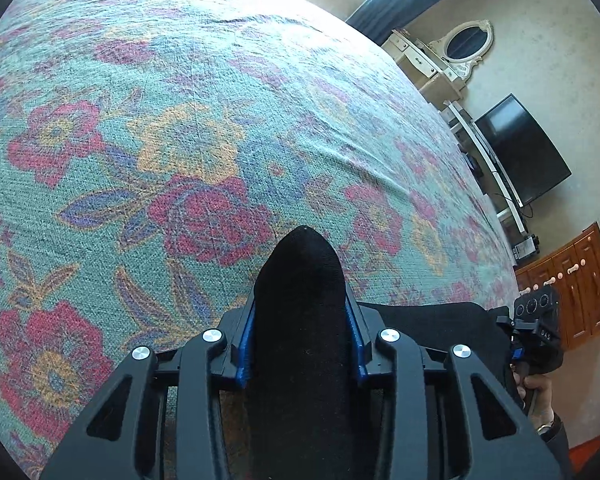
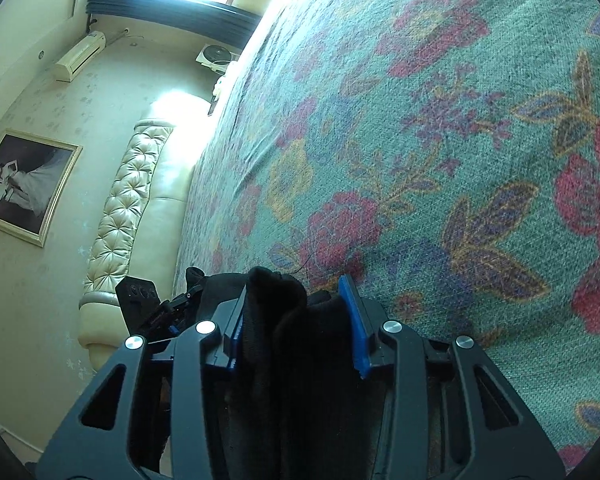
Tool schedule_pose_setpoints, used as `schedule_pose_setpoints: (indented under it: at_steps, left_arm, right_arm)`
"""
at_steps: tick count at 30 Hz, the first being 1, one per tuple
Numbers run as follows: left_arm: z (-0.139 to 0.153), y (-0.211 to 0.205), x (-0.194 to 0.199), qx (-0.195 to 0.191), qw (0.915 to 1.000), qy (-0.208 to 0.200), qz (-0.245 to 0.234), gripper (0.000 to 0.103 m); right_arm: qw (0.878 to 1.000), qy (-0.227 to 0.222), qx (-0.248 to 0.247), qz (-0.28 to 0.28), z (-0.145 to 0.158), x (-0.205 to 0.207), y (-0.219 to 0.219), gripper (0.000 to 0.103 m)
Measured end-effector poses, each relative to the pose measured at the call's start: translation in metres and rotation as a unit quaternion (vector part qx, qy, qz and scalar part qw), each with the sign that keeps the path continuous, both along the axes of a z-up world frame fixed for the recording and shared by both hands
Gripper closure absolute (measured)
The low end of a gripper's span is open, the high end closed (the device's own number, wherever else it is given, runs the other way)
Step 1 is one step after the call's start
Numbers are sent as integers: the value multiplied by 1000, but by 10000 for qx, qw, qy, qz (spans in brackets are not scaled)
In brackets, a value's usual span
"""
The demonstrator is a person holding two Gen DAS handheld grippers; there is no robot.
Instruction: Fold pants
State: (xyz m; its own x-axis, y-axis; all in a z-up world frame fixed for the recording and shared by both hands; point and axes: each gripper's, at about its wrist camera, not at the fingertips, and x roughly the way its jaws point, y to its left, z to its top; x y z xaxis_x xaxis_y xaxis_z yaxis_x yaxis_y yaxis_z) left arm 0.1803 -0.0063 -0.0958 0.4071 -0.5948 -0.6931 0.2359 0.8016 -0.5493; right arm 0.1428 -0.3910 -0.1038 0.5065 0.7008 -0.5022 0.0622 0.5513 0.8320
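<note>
Floral bedspread (image 1: 180, 120) below; both grippers (image 1: 302, 312) (image 2: 296, 312) clamp black pants (image 1: 300, 320).

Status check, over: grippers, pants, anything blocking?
Left gripper shut on black pants. Right gripper shut on pants too. Floral bedspread ahead, nothing in the way.

Two grippers: the left gripper (image 1: 302, 312) and the right gripper (image 2: 296, 316). One pair of black pants (image 1: 300, 320), as far as the bunched cloth lets one tell. One floral bedspread (image 1: 180, 140), one mirror (image 1: 469, 43), one television (image 1: 526, 148), one framed picture (image 2: 24, 184), one air conditioner (image 2: 80, 56).
</note>
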Motion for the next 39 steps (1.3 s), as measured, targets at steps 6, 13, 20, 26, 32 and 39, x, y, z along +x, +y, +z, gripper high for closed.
schedule_pose_setpoints:
  at_steps: [6,13,20,26,32,39]
  left_arm:
    - [15,-10,-6,435,9984,-356,-21,75]
    - [28,-3,-3,457,9976,-523,13,75]
    - [37,19,17,389,9974,-527,291,75]
    - [37,44,53,438,9967,-399,547,75]
    - [36,60,86,480,9959,-321,699,75]
    - [36,68,118,460,9955,-230,790,75]
  right_arm:
    - [9999,-127,0,-116,7,-4,6,65]
    - [9997,-248,-21,-88,25,11,21,69]
    - [9995,-292,74,3,31,51,47,70]
    - [9995,-283,141,79,28,97,72,70]
    - [9995,-233,156,159,23,135,84,71]
    - [9993,-161,300,130,13,170,89,71]
